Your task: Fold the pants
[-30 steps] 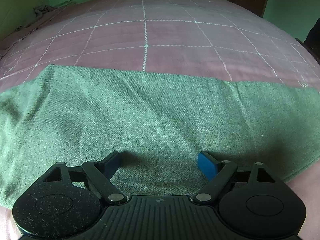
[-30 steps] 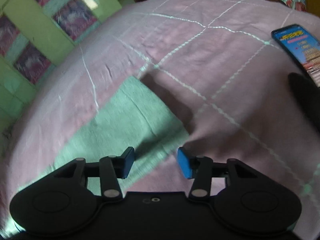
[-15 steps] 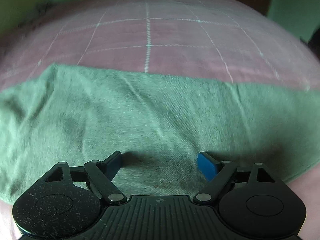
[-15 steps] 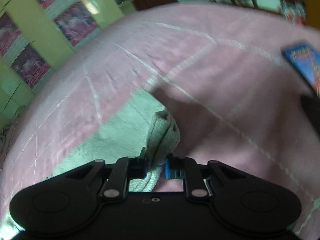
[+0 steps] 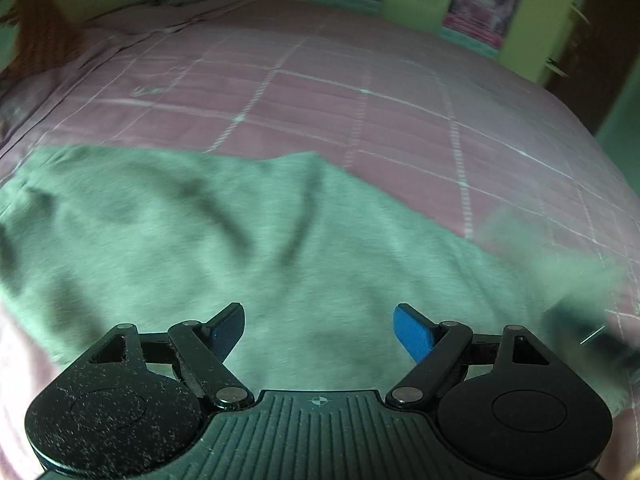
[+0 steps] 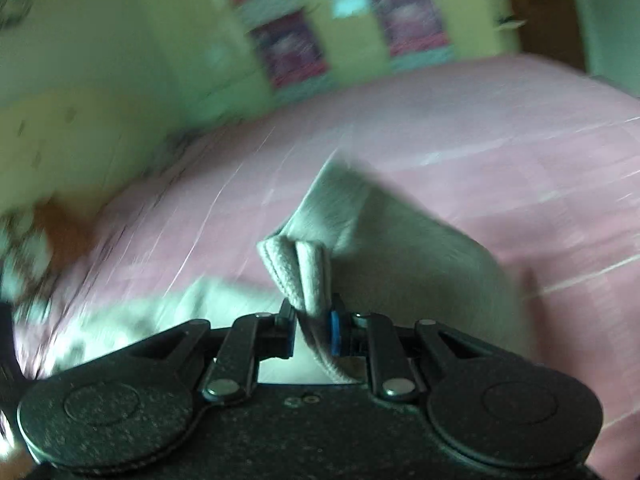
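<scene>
The green pants point(image 5: 224, 240) lie spread on a pink quilted bed point(image 5: 320, 92). My left gripper point(image 5: 319, 330) is open and hovers just above the cloth, holding nothing. My right gripper point(image 6: 313, 326) is shut on a bunched hem of the pants point(image 6: 304, 272) and holds it lifted off the bed, with cloth trailing down to the right point(image 6: 420, 264). At the right edge of the left wrist view a blurred raised piece of the pants point(image 5: 560, 264) shows.
The pink bed cover point(image 6: 520, 140) has a grid of white stitching. Green walls with posters point(image 5: 484, 4) stand behind the bed. A dark door point(image 5: 592, 40) is at the far right. Crumpled bedding point(image 5: 48, 48) lies at the far left.
My right gripper has lifted the gripped hem higher and swung left, blurring its view. My left gripper has turned left and stays open. The cloth's far edge has risen into a peak.
</scene>
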`<state>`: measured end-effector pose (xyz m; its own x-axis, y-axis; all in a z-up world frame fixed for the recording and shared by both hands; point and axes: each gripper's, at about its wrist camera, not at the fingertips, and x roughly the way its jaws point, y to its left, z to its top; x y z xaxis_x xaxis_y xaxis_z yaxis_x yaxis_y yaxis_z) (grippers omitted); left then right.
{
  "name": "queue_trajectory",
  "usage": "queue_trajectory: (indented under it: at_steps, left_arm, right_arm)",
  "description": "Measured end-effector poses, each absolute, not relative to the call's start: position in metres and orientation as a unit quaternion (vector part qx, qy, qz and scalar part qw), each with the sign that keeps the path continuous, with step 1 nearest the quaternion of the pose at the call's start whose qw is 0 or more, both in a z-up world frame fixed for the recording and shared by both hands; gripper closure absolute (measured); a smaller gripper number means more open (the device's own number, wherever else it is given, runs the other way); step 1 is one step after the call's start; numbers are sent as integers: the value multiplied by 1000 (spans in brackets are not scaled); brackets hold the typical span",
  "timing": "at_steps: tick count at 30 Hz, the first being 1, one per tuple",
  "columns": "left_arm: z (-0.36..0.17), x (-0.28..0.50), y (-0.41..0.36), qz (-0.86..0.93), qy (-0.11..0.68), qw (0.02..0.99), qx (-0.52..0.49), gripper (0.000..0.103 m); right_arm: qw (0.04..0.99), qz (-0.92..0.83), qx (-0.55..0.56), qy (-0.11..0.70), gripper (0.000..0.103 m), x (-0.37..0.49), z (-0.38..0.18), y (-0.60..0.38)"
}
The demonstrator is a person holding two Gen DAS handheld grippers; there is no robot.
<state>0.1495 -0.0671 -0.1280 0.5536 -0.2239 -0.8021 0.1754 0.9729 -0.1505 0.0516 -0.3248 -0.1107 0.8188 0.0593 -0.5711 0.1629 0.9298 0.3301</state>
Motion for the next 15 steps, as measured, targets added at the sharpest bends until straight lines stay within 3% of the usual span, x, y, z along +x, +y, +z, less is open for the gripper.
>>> queue_trajectory:
  at_steps: [5,7,15]
  left_arm:
    - [-141,149,-54,-132,478,866,-57,21]
    - [-146,150,-58,-157,491,852,-87,21]
    - [-166,144,-102,-226,541,792,-171,21]
  right_arm:
    - [892,-14,163,421,69,79,-178,-285]
    - [896,8,170,410,41,72,-171,-288]
    - [927,-31,215,305,41,32,-118,-356]
